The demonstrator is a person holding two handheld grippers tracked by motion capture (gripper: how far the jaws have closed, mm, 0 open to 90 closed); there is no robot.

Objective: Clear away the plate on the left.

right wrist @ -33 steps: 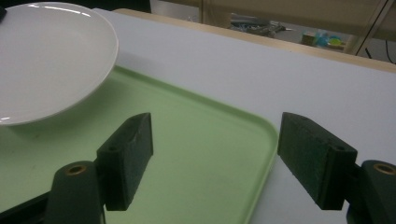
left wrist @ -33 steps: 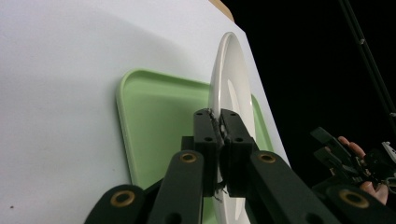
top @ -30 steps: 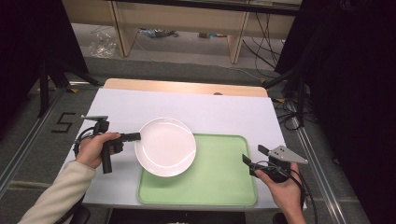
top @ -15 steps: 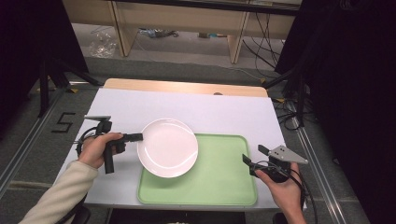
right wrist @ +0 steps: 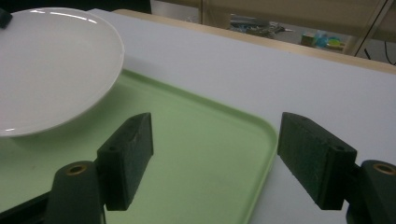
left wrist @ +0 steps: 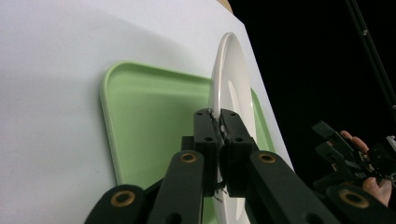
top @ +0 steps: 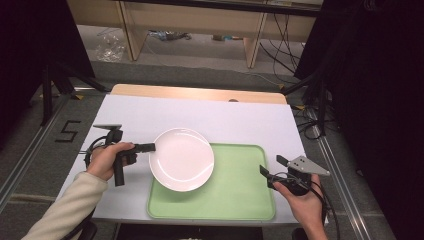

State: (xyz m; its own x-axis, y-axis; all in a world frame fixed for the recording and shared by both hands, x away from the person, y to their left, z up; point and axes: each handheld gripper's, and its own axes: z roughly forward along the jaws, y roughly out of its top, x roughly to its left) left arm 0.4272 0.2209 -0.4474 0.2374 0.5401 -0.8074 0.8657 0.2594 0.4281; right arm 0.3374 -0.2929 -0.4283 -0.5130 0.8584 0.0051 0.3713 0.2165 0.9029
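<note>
Left hand-held gripper (top: 148,147) clamped on left rim of white plate (top: 182,159); plate overhangs the top-left corner of green tray (top: 240,200), lifted off it; right hand-held gripper (top: 263,170) at tray's right edge, jaws apart, gripping nothing; white surface (top: 240,120) under tray.

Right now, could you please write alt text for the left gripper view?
The left gripper, black fingers shut, pinches the rim of a white plate above a green tray on a white table.
</note>
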